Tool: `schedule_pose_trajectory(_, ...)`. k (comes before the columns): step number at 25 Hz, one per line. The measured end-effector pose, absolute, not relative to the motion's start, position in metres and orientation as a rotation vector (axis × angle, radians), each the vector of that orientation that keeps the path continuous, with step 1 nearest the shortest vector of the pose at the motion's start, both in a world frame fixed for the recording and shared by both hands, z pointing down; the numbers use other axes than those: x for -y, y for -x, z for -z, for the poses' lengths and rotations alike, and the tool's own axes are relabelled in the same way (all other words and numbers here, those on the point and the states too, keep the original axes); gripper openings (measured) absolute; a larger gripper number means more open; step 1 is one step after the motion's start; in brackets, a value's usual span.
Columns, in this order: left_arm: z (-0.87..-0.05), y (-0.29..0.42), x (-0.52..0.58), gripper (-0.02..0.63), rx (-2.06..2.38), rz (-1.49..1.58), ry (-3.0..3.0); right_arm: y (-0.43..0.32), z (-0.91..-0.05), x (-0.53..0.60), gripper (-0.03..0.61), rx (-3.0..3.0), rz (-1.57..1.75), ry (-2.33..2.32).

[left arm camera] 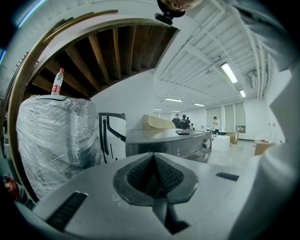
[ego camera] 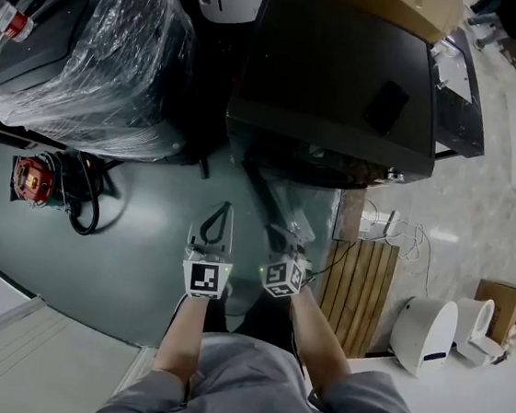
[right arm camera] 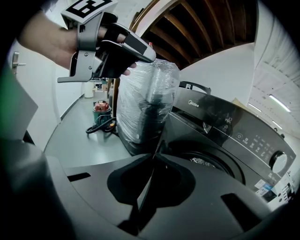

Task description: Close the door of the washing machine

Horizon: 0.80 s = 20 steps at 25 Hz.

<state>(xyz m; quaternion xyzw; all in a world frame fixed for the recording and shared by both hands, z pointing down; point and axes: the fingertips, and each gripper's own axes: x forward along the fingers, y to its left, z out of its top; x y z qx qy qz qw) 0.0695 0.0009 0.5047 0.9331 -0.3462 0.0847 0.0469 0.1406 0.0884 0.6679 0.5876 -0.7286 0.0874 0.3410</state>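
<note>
The dark front-loading washing machine [ego camera: 346, 81] stands ahead of me, its round drum opening [right arm camera: 206, 161] uncovered. Its door [ego camera: 285, 209] hangs open towards me and shows edge-on [right arm camera: 159, 140] in the right gripper view. My right gripper [ego camera: 282, 236] is shut on that thin door edge, which runs between the jaws [right arm camera: 153, 157]. My left gripper [ego camera: 224, 208] hangs just to the left, shut with nothing in it and apart from the door; its tips meet [left arm camera: 153, 154]. The right gripper view shows the left gripper [right arm camera: 140, 51] raised at the upper left.
A plastic-wrapped appliance [ego camera: 81, 51] stands left of the machine, with a red-capped bottle [ego camera: 6, 17] on top. A red device with black cables [ego camera: 34, 180] lies on the floor at the left. A wooden pallet [ego camera: 360, 282] and white units [ego camera: 424, 331] are at the right.
</note>
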Motion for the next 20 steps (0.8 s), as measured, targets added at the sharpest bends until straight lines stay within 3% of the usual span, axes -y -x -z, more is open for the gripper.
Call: schedule_pose_trajectory(20, -0.507, -0.098, -0.008, 0.0, 1.047, -0.282, -2.832, -0.178, -0.666, -0.084, 0.009, 1.877, -0.165, -1.472)
